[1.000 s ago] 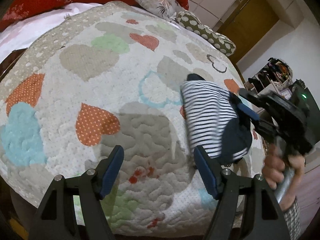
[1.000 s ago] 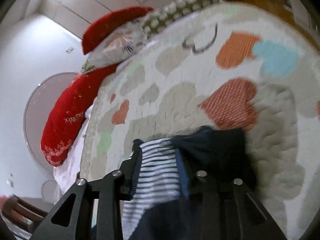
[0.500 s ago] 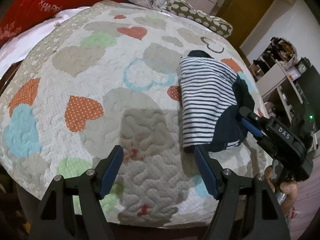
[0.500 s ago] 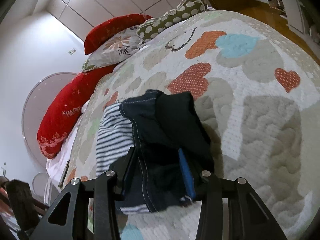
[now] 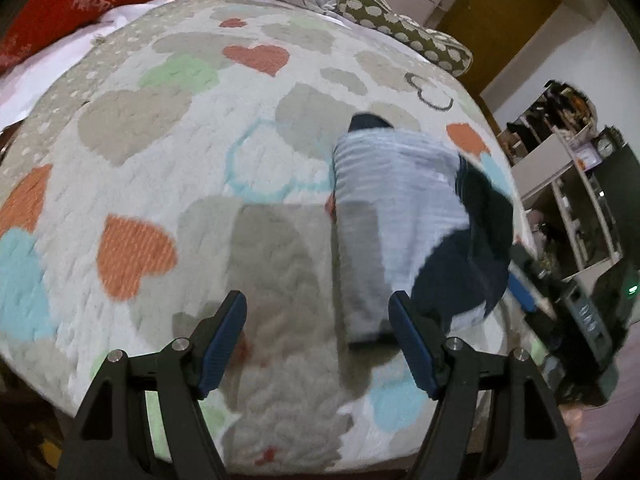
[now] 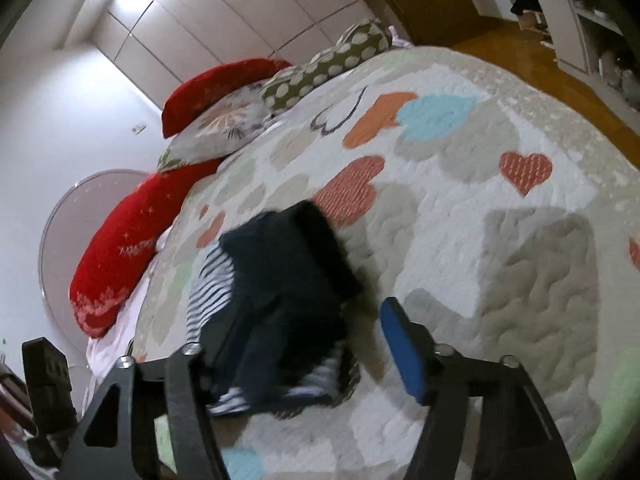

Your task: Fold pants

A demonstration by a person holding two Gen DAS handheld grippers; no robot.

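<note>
The pants (image 5: 400,208), navy-and-white striped with a dark navy part, lie folded on the heart-patterned quilt (image 5: 160,184). My left gripper (image 5: 316,320) hovers open over the quilt, and the near corner of the pants shows just inside its right finger. In the right wrist view the pants (image 6: 288,276) lie between the jaws of my right gripper (image 6: 308,348), which are opening. Its blue pad (image 6: 400,344) stands clear of the cloth, and the left finger is partly hidden against the dark fabric. One of its pads (image 5: 520,290) also shows at the pants' right side.
Red pillows (image 6: 120,248), a floral pillow (image 6: 216,124) and a green dotted one (image 6: 332,60) line the head of the bed. Shelves (image 5: 568,184) and a wooden door (image 5: 504,12) stand beyond the bed's right side. The quilt's near edge runs just under my left gripper.
The right gripper's jaws have spread and let go of the navy part, which now rests on the quilt. The left gripper has shifted toward the pants.
</note>
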